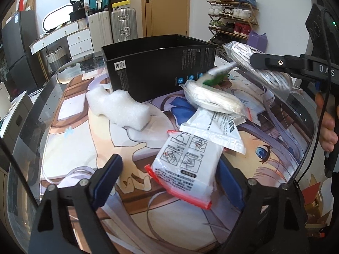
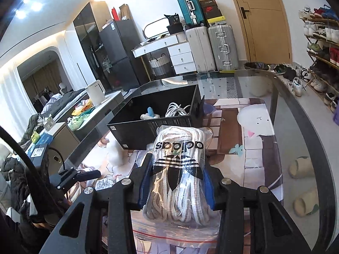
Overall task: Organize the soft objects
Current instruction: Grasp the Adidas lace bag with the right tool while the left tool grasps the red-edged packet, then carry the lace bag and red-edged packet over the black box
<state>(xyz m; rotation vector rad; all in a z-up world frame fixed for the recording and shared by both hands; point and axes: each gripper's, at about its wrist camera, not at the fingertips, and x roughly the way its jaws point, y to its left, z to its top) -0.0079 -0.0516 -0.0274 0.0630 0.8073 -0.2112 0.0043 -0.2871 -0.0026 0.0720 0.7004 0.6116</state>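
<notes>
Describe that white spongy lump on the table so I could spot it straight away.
Find the open black box standing on the glass table with the cartoon mat. Just in front of its near-left corner lies the white foam block, apart from the pile of packets. Unlike those flat printed plastic bags, it is bare, bumpy and unwrapped, with notched edges.

Blurred green-and-white packet beside box
</notes>
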